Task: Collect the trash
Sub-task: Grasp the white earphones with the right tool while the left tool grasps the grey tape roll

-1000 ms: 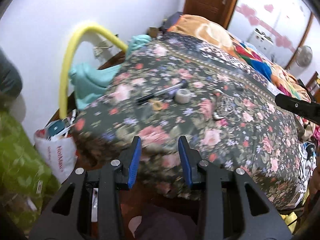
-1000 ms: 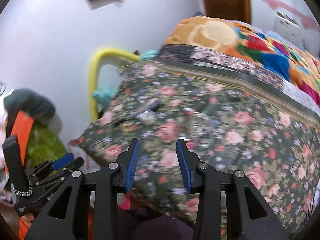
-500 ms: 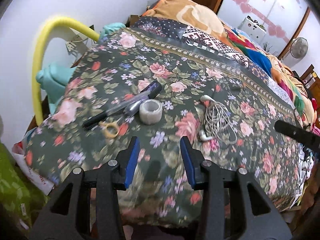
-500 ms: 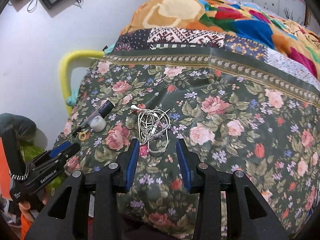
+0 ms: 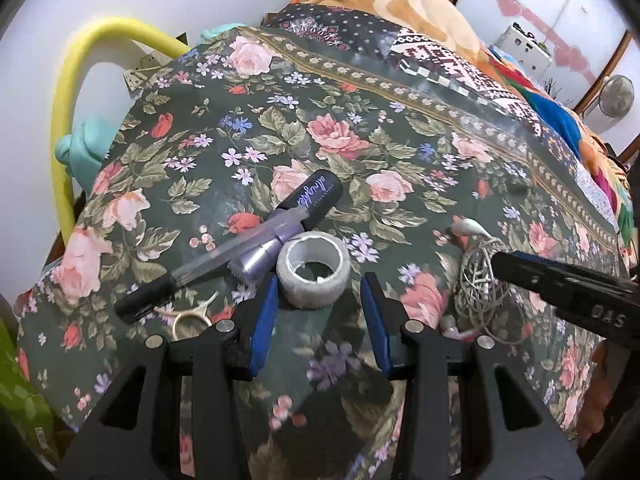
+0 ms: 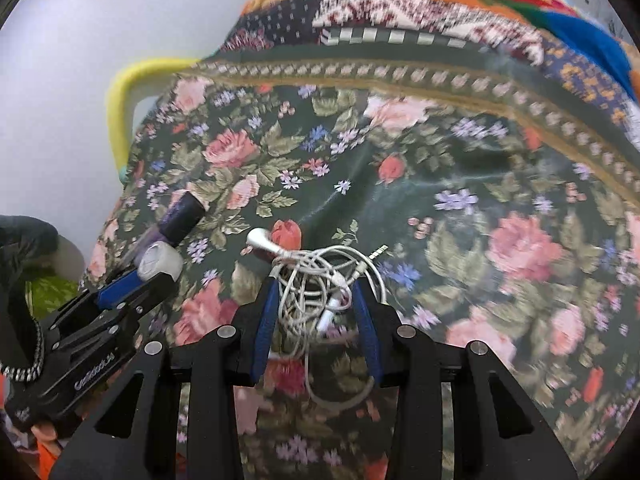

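On the floral bedspread (image 5: 340, 140) lies a grey tape roll (image 5: 314, 274). My left gripper (image 5: 319, 286) hangs just above it, open, with the roll's near side between the blue pads and neither pad pressing on it. A tangle of white earphones (image 6: 320, 280) lies between the fingers of my right gripper (image 6: 314, 286). That gripper is open and straddles the cable loosely. The earphones (image 5: 478, 280) also show in the left wrist view, partly behind the right gripper's finger. The left gripper (image 6: 132, 280) shows at the tape roll (image 6: 160, 262) in the right wrist view.
Beside the roll lie a black tube with purple script (image 5: 316, 196), a clear pen with a black cap (image 5: 208, 266), a purple tube (image 5: 260, 258) and small gold scissors (image 5: 188, 316). A yellow foam arc (image 5: 80, 80) and a teal cloth (image 5: 80, 144) stand at the bed's left edge.
Both grippers have come down and forward over the bed. The left now hangs over the tape roll, the right over the earphones. Neither jaw width has visibly changed.
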